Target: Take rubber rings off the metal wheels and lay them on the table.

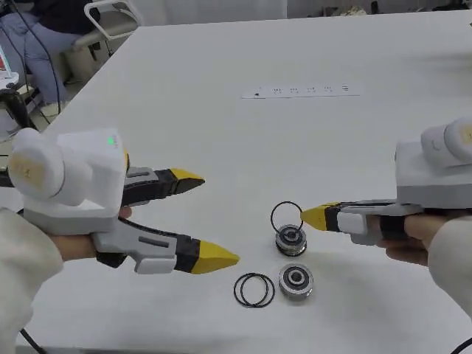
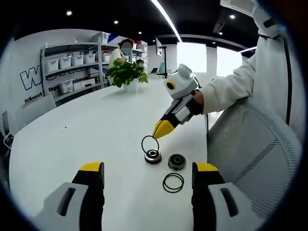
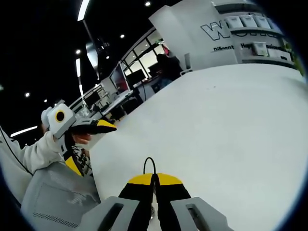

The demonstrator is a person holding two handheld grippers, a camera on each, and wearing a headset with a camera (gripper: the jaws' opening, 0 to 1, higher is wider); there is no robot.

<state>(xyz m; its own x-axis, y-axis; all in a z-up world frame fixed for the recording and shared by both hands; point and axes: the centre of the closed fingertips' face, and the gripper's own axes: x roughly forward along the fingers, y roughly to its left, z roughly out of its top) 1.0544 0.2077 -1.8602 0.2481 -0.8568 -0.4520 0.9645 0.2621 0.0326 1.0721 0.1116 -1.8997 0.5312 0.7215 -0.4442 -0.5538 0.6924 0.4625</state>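
The right gripper (image 1: 313, 216) reached in from the right side of the head view with its jaws pressed together on a thin black rubber ring (image 1: 286, 216); in the right gripper view the two yellow tips met with no gap, and the ring's loop rose just beyond them; the ring stood upright as an open loop, its lower edge down at the top of a metal wheel (image 1: 290, 240), and whether it was caught on that wheel or free of it could not be told; the wheel sat on the white table (image 1: 221, 96), just below and to the left of the gripper's tips in the head view; a second wheel (image 1: 296, 281) lay flat a little nearer the person, close to the first but apart from it; to its left, two loose rings (image 1: 254, 290) lay flat on the table, overlapping one another, beside the second wheel without touching it; the left gripper (image 1: 200, 218) was held to the left of all these, its jaws spread wide and holding nothing, the nearer yellow tip close to the loose rings; in the left gripper view both wheels and the loose rings lay ahead between the open jaws, with a potted plant (image 2: 126, 74) and shelves (image 2: 67, 62) of bins far behind
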